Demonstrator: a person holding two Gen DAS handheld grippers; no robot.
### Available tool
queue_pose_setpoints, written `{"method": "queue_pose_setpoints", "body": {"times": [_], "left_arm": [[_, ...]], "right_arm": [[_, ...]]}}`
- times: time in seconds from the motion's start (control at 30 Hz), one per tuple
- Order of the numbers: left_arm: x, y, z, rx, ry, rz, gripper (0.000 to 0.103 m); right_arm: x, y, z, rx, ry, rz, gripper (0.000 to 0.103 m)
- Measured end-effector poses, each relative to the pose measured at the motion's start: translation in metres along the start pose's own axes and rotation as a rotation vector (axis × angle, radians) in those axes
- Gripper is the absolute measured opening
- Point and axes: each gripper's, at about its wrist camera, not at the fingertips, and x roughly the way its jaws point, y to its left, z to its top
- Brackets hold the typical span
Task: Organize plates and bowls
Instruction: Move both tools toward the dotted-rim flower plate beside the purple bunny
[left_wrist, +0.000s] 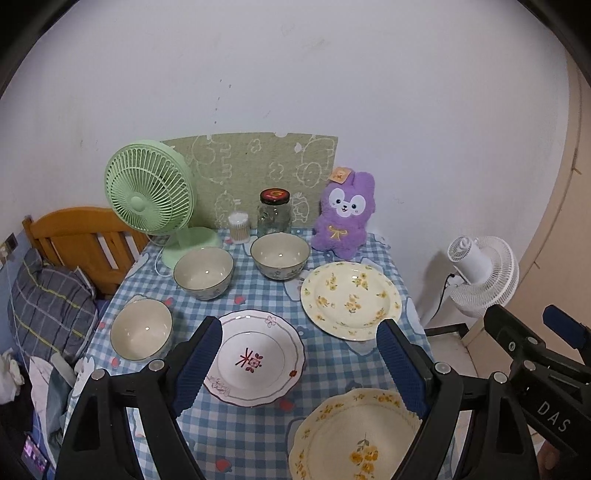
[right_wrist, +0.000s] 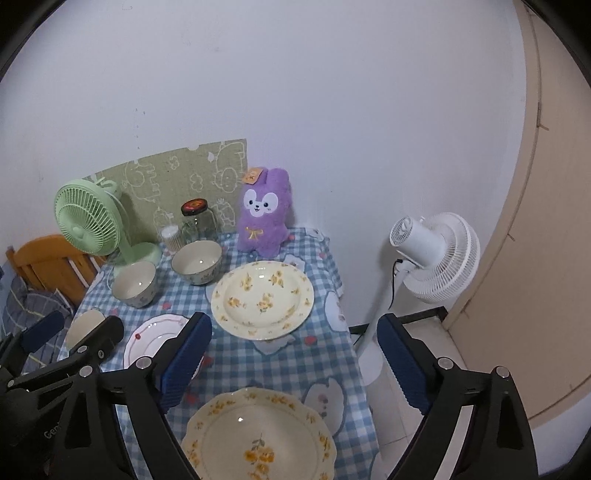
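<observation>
Left wrist view first: the left gripper (left_wrist: 295, 363) has its fingers (left_wrist: 201, 363) spread wide with nothing between the pads, hanging over the pink-rimmed plate (left_wrist: 255, 358). Toward five o'clock lies the scalloped yellow plate (left_wrist: 354, 435); toward one o'clock the round yellow-flowered plate (left_wrist: 351, 300). Three bowls sit apart in an arc: the near bowl (left_wrist: 141, 328) at nine o'clock, the middle bowl (left_wrist: 203, 272) at eleven, the far bowl (left_wrist: 280, 260) at twelve. At the far right edge the right gripper (left_wrist: 554, 343) shows only in part.

From the right wrist, that gripper (right_wrist: 293, 363) also stands wide and empty, above the scalloped yellow plate (right_wrist: 258, 439), with the round flowered plate (right_wrist: 262, 300) at twelve o'clock.

As I judge it, nothing is organized yet: all six pieces lie singly on the checked table (left_wrist: 258, 295), no stack begun. Plates onto plates and bowls into bowls all remain.

Only the left view shows the near bowl and pink-rimmed plate whole; on the right they are mostly hidden behind the fingers. The right view shows the white standing fan (right_wrist: 436, 254) more fully, down its pole to the floor.
</observation>
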Motion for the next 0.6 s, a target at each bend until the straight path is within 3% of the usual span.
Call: {"method": "queue_pose_setpoints", "body": {"times": [0.6], "left_arm": [[0.076, -0.041, 0.033, 0.011, 0.031, 0.043, 0.087]], "right_arm": [[0.091, -0.027, 0.046, -0.017, 0.024, 0.092, 0.093]]}}
